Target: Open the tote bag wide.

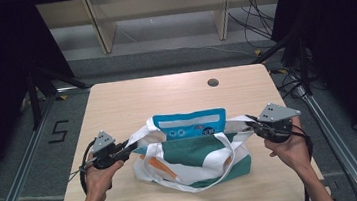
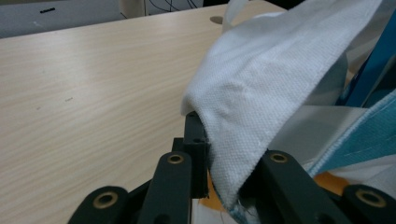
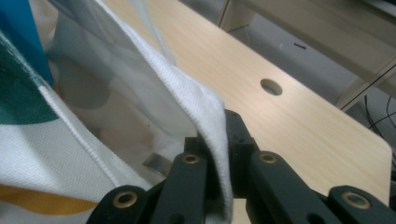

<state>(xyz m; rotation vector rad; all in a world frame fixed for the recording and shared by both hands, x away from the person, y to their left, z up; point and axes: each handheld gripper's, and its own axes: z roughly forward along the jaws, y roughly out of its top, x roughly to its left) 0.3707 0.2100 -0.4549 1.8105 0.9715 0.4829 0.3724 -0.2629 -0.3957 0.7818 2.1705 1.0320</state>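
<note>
A white, teal and orange tote bag (image 1: 193,159) sits near the front middle of the wooden table (image 1: 166,94), mouth spread wide, with a blue and white packet (image 1: 189,124) standing in it. My left gripper (image 1: 127,147) is shut on the bag's left white rim; in the left gripper view the white fabric (image 2: 261,93) is folded between the black jaws. My right gripper (image 1: 253,126) is shut on the right rim, and the right gripper view has a white fabric edge (image 3: 205,107) pinched between its jaws. The white handle straps (image 1: 222,153) hang loose across the front.
A round cable hole (image 1: 213,82) lies at the table's far right. Wooden shelving (image 1: 157,12) stands beyond the table, with cables (image 1: 253,17) on the floor to the right. Metal rails (image 1: 26,156) run along both sides. Bare tabletop lies behind the bag.
</note>
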